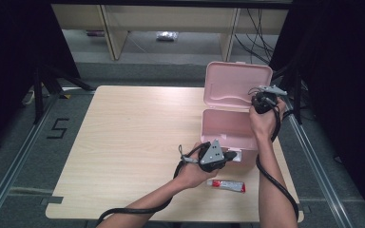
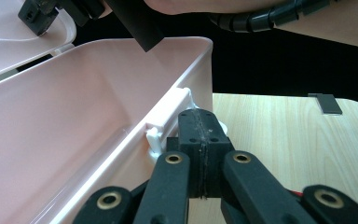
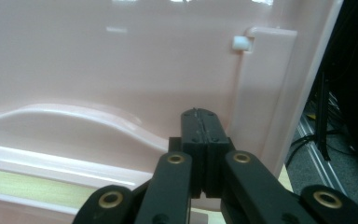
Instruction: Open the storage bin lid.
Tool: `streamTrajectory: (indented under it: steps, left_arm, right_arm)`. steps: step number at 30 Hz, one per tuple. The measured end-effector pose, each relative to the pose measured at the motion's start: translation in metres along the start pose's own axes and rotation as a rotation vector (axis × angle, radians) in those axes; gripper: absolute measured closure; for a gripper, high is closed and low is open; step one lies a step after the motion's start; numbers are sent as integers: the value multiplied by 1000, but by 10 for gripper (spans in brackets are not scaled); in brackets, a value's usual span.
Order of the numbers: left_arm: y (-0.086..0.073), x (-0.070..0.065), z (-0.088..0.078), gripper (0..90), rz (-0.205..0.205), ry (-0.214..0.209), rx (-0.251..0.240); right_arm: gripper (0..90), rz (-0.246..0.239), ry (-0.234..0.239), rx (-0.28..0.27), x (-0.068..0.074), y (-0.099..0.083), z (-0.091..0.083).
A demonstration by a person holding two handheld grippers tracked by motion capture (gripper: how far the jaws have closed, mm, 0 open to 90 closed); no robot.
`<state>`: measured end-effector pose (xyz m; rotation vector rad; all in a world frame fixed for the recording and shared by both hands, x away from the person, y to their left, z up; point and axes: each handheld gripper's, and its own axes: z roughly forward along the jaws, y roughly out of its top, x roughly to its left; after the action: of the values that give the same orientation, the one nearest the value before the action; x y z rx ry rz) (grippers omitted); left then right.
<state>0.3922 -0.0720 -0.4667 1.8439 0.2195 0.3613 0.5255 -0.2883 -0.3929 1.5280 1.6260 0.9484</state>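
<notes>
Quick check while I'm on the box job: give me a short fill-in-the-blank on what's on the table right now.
1. The lid of the pink box stands ____.
2. The right gripper is at the lid, its jaws ____.
3. The left gripper sits at the box's ____ wall, by the white latch.
4. The red-and-white tube lies on the ____, outside the box.

Missing words: open; shut; front; table

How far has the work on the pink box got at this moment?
Done: the box stands open, lid upright. In hand: the left gripper, jaws shut, sits at the front latch; the right gripper, jaws shut, is up against the lid's inside. Left, probably: the tube lies on the table in front of the box, not yet picked up.
</notes>
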Motion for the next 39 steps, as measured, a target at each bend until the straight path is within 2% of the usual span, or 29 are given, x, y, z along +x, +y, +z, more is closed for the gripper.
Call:
streamTrajectory:
  steps: [1,4,6,8,9,10,11,12,17,19,21,23,25,26,27,29,32,33,34,35,37,39]
  left_arm:
    - [0,0,0,892,0,0,0]
    - [0,0,0,892,-1,1,-1]
    - [0,0,0,892,0,0,1]
    - [0,0,0,892,0,0,2]
    - [0,0,0,892,1,0,2]
    - [0,0,0,892,1,0,2]
    - [0,0,0,892,0,0,2]
    - [0,0,0,892,0,1,3]
    - [0,0,0,893,-1,1,5]
    - [0,0,0,893,-1,2,3]
    - [0,0,0,893,0,1,5]
    - [0,0,0,893,-1,1,5]
    - [0,0,0,893,0,1,5]
    - [0,0,0,893,0,1,5]
    - [0,0,0,893,-1,1,5]
    - [0,0,0,893,-1,1,5]
    - [1,0,0,893,0,-1,6]
    - [1,0,0,893,0,0,6]
    - [1,0,0,893,0,-1,7]
    - [1,0,0,893,-1,-1,8]
    - [1,0,0,893,0,-1,9]
    - [1,0,0,893,1,0,10]
  right_arm:
    - [900,15,-4,6,2,0,-1]
    - [900,11,3,11,2,0,-1]
    - [900,-14,14,0,0,0,0]
    - [900,5,7,5,3,0,-3]
    - [900,-10,10,1,2,0,-3]
    - [898,7,5,7,3,0,-5]
    - [895,-20,25,1,1,1,-5]
    - [893,0,14,8,3,1,-7]
    - [888,-4,36,15,3,1,-10]
    - [888,-14,32,13,2,2,-11]
    - [886,-3,28,17,3,2,-14]
    - [883,-25,40,18,1,2,-14]
    - [878,6,37,34,4,2,-17]
    - [877,-7,32,26,3,1,-17]
    - [876,-7,46,22,3,1,-17]
    - [873,-25,45,35,3,1,-20]
    - [871,-26,41,40,4,-1,-23]
    - [870,-44,50,43,2,-1,-25]
    - [868,-22,52,48,3,-2,-26]
    - [866,-42,49,46,2,-2,-28]
    - [861,-26,63,46,3,-3,-30]
    - [858,-42,78,55,2,-3,-34]
